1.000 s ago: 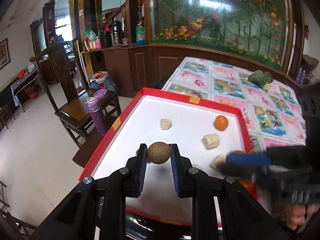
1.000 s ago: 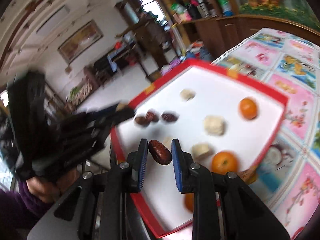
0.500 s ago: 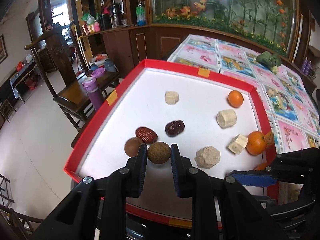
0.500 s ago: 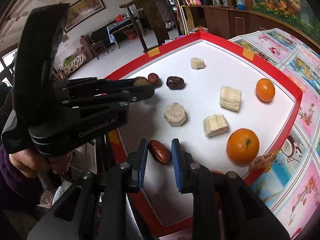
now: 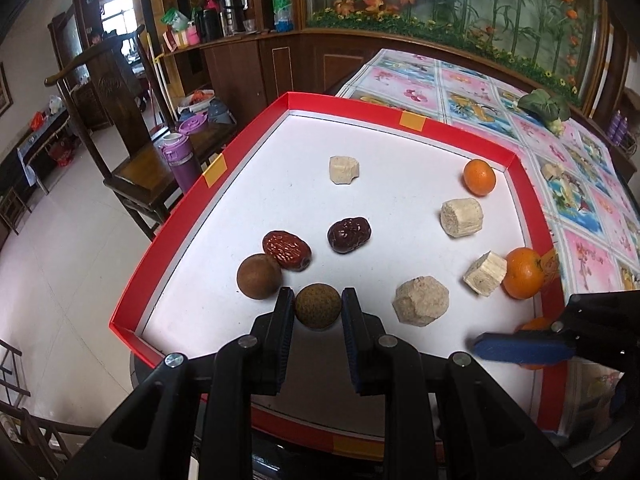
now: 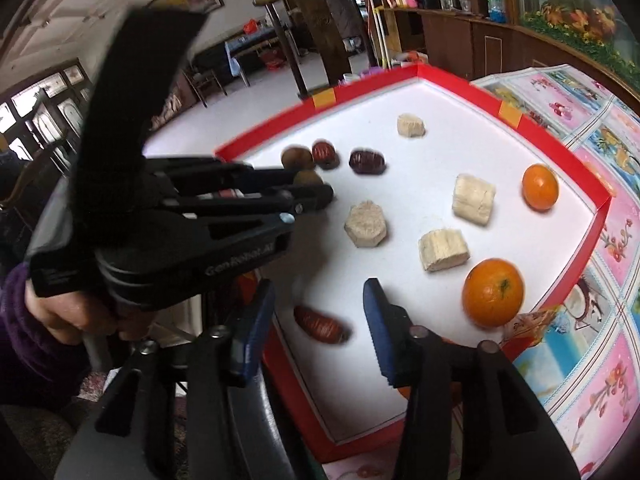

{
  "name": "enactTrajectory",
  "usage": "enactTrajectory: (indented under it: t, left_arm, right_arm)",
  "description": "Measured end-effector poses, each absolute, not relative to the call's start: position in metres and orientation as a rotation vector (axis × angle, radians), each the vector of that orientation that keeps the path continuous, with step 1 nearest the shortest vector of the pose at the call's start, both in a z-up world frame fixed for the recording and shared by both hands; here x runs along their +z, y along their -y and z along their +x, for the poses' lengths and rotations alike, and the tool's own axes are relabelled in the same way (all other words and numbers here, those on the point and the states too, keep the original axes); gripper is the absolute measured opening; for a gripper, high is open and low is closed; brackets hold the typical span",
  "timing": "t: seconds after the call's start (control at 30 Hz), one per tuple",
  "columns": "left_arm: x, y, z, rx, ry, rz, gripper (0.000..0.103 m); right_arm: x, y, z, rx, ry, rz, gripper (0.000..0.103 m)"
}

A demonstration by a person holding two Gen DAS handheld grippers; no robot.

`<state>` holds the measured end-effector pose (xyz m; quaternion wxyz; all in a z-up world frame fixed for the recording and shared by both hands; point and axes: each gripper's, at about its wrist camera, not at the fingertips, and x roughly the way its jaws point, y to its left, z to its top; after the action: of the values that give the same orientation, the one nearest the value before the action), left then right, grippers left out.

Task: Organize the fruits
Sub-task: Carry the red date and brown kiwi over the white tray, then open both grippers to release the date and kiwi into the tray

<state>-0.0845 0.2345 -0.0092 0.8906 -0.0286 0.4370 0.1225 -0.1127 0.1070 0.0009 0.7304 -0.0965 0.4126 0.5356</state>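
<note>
Between the blue pads of the left gripper sits a round brown longan, clamped above the red-rimmed white tray. Right gripper jaws stand apart over a wrinkled red date lying on the tray floor.

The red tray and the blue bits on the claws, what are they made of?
The tray looks like cardboard: thin folded red walls, matte white floor, yellow tape on the rim. The blue pads on the right claw look like rubber or plastic, with ridged, toothed faces. I can't be sure of either.
</note>
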Motion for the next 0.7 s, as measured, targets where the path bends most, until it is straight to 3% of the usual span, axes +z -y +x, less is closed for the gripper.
enactTrajectory:
  t: [0.37, 0.7]
  left_arm:
    - [0.045, -0.19, -0.079, 0.168, -0.75, 0.018, 0.037]
    - [0.056, -0.123, -0.06, -0.025, -0.714, 0.092, 0.042]
  right_arm:
    - [0.036, 0.013, -0.018, 0.894, -0.786, 0.074, 0.049]
    - [-0.009, 0.133, 0.088, 0.59, -0.968, 0.601, 0.049]
